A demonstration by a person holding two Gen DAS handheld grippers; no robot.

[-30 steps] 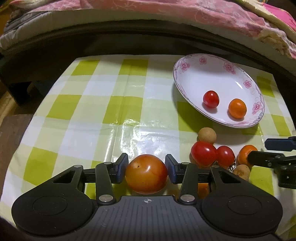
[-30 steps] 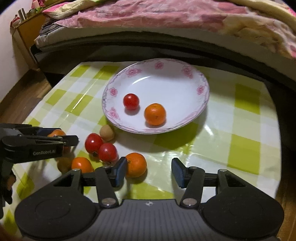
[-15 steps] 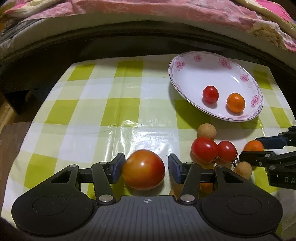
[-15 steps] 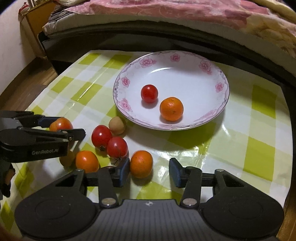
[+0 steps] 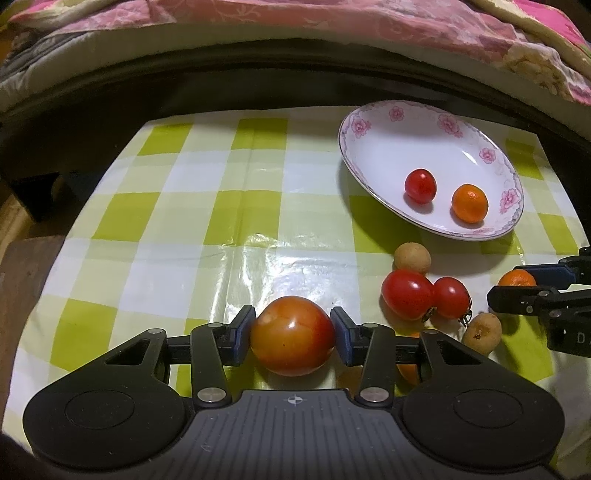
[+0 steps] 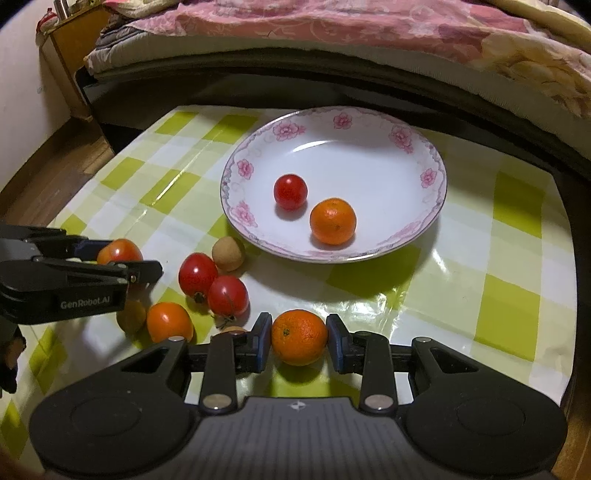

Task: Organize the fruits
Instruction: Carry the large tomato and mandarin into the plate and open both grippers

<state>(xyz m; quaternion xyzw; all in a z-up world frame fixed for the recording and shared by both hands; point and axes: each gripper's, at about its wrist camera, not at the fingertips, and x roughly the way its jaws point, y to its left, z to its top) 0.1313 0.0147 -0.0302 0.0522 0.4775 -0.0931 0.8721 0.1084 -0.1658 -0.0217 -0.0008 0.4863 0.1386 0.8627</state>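
My left gripper [image 5: 292, 334] is shut on a large orange-red tomato [image 5: 292, 336], low over the checked tablecloth. My right gripper [image 6: 298, 341] is shut on a mandarin [image 6: 299, 336]; both pads touch its sides. The white floral plate [image 6: 369, 125] holds a cherry tomato [image 6: 290, 191] and a mandarin [image 6: 332, 220]. Two red tomatoes [image 6: 212, 282], a longan [image 6: 228, 253] and another orange fruit [image 6: 169, 322] lie loose between the grippers. The left gripper also shows in the right wrist view [image 6: 122, 264].
A green-and-white checked tablecloth [image 5: 177, 221] covers the low table. A dark bed frame with pink bedding [image 6: 332, 33] runs along the far edge. A wooden cabinet [image 6: 70, 40] stands at the far left. A brown longan [image 5: 482, 328] lies beside the right gripper's fingers [image 5: 517, 297].
The right gripper moved left around the mandarin and closed on it. The left gripper loosened briefly, then closed again on the large tomato.
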